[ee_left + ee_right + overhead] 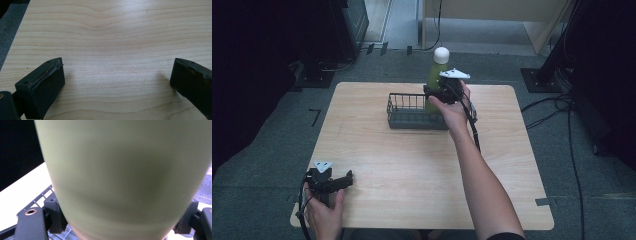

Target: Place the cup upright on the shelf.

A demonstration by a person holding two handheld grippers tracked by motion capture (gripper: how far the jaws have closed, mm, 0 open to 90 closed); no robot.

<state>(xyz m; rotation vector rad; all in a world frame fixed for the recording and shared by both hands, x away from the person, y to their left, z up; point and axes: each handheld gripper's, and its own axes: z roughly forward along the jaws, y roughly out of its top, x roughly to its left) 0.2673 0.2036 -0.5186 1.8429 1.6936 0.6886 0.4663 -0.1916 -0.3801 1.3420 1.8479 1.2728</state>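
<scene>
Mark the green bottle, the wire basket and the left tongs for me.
green bottle (pixel 435 74), high view, upper body below white cap
wire basket (pixel 404 119), high view, near wall
left tongs (pixel 343 181), high view, between tips

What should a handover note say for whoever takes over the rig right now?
Right gripper: shut on the green bottle, held upright at the right end of the wire basket, at the table's far side.
Left gripper: open, holding nothing, resting at the table's near left corner.
Done: bottle gripped.
Left: whether the bottle's base sits in the basket cannot be told; settle it, then release.
</scene>
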